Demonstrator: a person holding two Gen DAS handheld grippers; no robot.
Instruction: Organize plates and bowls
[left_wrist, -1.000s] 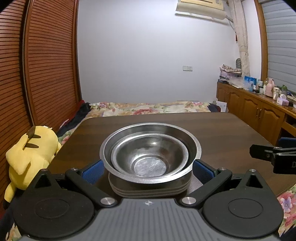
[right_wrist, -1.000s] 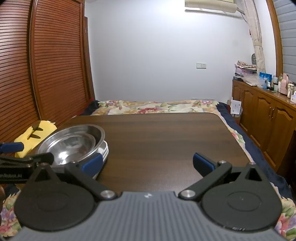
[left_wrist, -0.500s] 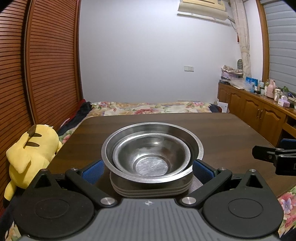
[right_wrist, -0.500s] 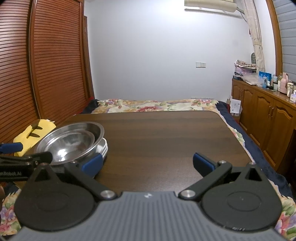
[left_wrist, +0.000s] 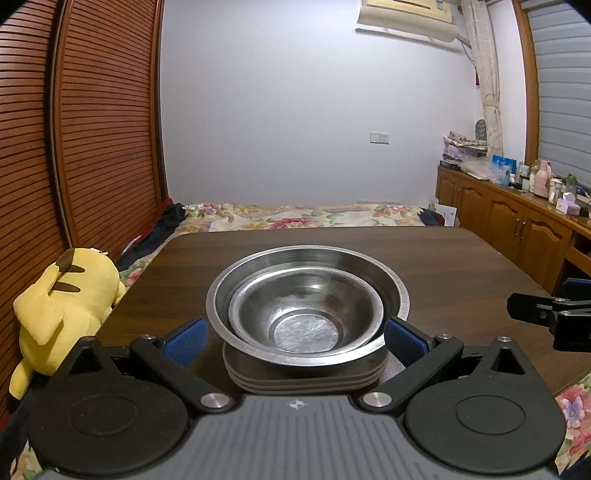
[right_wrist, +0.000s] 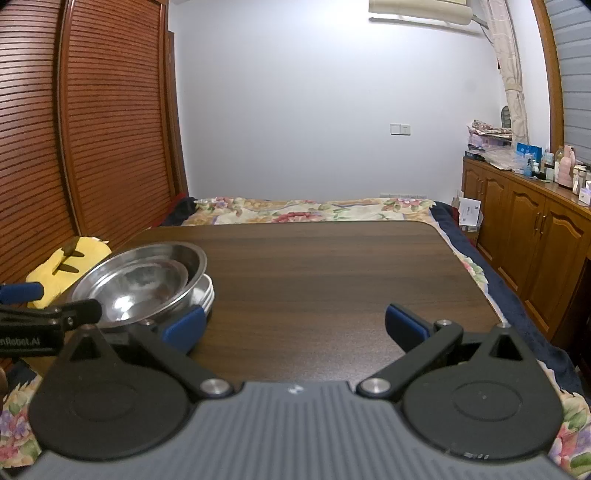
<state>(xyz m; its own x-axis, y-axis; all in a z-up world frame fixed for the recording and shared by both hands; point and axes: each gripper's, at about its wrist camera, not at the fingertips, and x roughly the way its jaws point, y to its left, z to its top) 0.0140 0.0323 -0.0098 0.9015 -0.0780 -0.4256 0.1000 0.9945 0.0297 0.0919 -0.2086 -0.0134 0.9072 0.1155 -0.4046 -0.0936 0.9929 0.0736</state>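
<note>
Two steel bowls are nested, the small bowl (left_wrist: 304, 317) inside the large bowl (left_wrist: 391, 280), on top of a stack of plates (left_wrist: 306, 380) on the dark wooden table (left_wrist: 454, 266). My left gripper (left_wrist: 295, 341) is open, with a blue pad on each side of the stack and no grip on it. In the right wrist view the same large bowl (right_wrist: 140, 277) and plates (right_wrist: 207, 291) sit at the table's left. My right gripper (right_wrist: 295, 326) is open over bare table (right_wrist: 314, 266), to the right of the stack, with nothing between its fingers.
A yellow plush toy (left_wrist: 62, 306) lies off the table's left edge. A bed with a floral cover (left_wrist: 295, 218) stands beyond the far edge. Wooden cabinets (left_wrist: 517, 229) with bottles on top line the right wall. Slatted wooden doors run along the left.
Both views shift only slightly. The bowls and plates stay in place, and both grippers stay open.
</note>
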